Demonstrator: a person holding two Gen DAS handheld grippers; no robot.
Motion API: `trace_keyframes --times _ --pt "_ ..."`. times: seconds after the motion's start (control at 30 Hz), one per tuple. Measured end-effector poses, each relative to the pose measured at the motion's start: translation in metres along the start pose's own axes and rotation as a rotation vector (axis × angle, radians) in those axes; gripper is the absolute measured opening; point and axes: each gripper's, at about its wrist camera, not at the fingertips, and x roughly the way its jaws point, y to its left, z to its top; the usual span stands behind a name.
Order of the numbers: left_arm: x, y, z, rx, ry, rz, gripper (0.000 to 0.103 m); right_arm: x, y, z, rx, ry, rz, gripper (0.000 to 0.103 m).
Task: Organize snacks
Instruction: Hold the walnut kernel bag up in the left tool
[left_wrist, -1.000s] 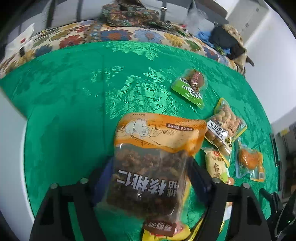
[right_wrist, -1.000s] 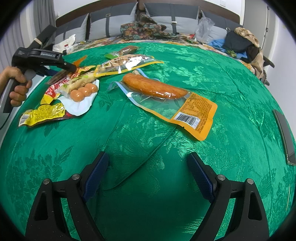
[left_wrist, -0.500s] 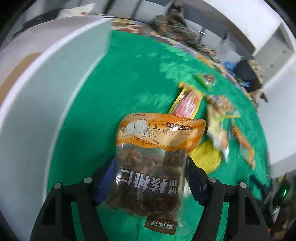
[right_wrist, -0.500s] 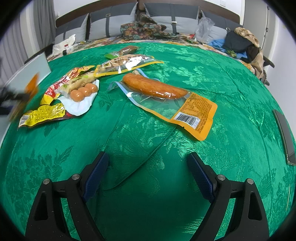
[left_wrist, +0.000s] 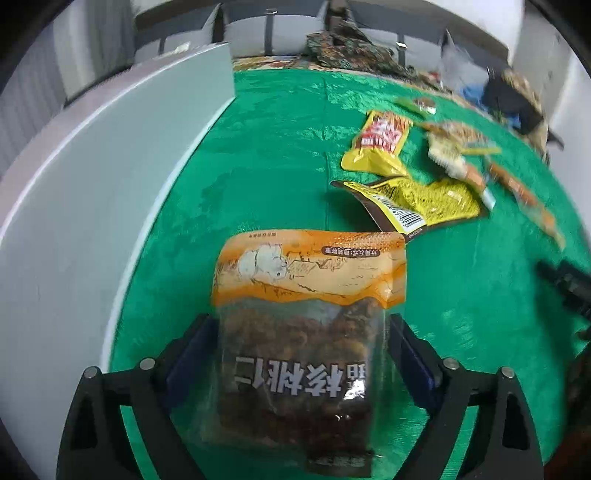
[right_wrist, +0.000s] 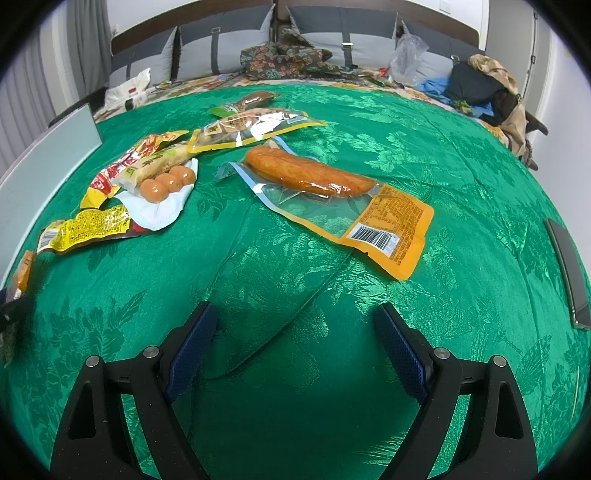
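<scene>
Left gripper (left_wrist: 299, 354) jaws just opened, glossy flat walnut bag (left_wrist: 303, 332) loose between them. Right gripper (right_wrist: 295, 350) jaws spread, empty, over brocade cloth (right_wrist: 461, 166).

Ahead of my fingers I see a green patterned cloth (right_wrist: 424, 147) spread over the bed. Beyond it, grey cushions (right_wrist: 229, 48) line a dark headboard (right_wrist: 192, 18), with white walls (right_wrist: 513, 22) behind.

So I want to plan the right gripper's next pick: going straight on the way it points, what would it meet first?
Probably bare green tablecloth: the open right gripper points down at it. The sausage pack lies farther ahead.
</scene>
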Motion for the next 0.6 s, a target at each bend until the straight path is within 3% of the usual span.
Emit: trace_keyframes --times 0.07,0.6 --pt "0.0012 0.0035 -0.0031 -0.006 -0.014 -0.005 0.103 0.0000 0.0000 0.0000 0.000 0.000 0.000 0.090" --pt "-0.0039 0.0074 -0.0094 0.001 -0.052 -0.005 0.103 -0.0002 -0.0001 -0.0001 0.000 -0.001 0.000 0.090"
